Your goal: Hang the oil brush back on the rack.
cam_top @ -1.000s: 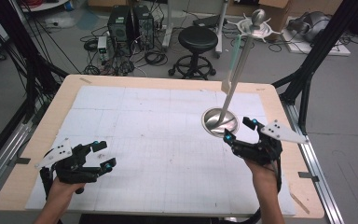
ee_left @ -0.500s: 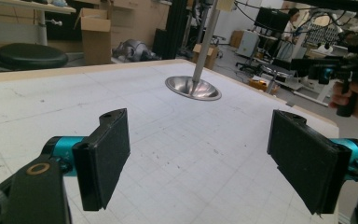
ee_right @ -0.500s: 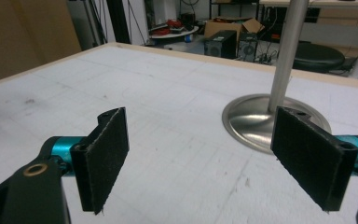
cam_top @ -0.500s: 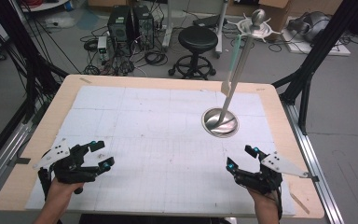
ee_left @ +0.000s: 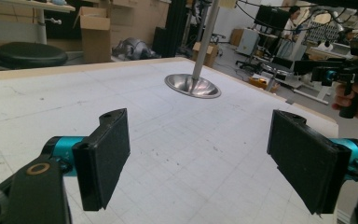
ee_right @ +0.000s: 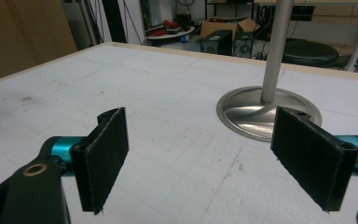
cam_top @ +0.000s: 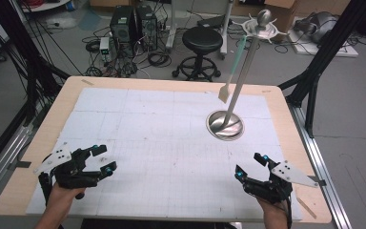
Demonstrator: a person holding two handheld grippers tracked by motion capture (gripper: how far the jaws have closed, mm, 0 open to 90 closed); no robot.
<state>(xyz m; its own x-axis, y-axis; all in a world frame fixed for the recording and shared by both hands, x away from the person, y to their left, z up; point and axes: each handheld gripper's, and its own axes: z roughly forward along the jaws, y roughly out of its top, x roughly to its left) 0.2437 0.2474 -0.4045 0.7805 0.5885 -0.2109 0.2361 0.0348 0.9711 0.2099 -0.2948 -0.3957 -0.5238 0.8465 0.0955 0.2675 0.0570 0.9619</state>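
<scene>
While both hands rested low at the near edge of the table (cam_top: 181, 81), the left gripper (cam_top: 102, 158) sat at the near left corner of the white mat (cam_top: 162, 143), held by the left hand (cam_top: 64, 195). Its jaws were spread wide with nothing between them, and in the left gripper view the left gripper (ee_left: 198, 156) showed only bare mat between its two black pads. Further to the right, past the middle of the mat, stood the metal stand (cam_top: 226, 125), with its round base flat on the mat and its thin pole rising up. A spatula (cam_top: 233, 69) with a green handle hung from the top of the pole, its pale blade above the base and not touching it. At the near right corner was the right gripper (cam_top: 251, 167), well apart from the stand. Its jaws were also spread, holding nothing. In the right gripper view the right gripper (ee_right: 198, 156) pointed toward the base of the stand (ee_right: 261, 112), which lay beyond its jaws.
</scene>
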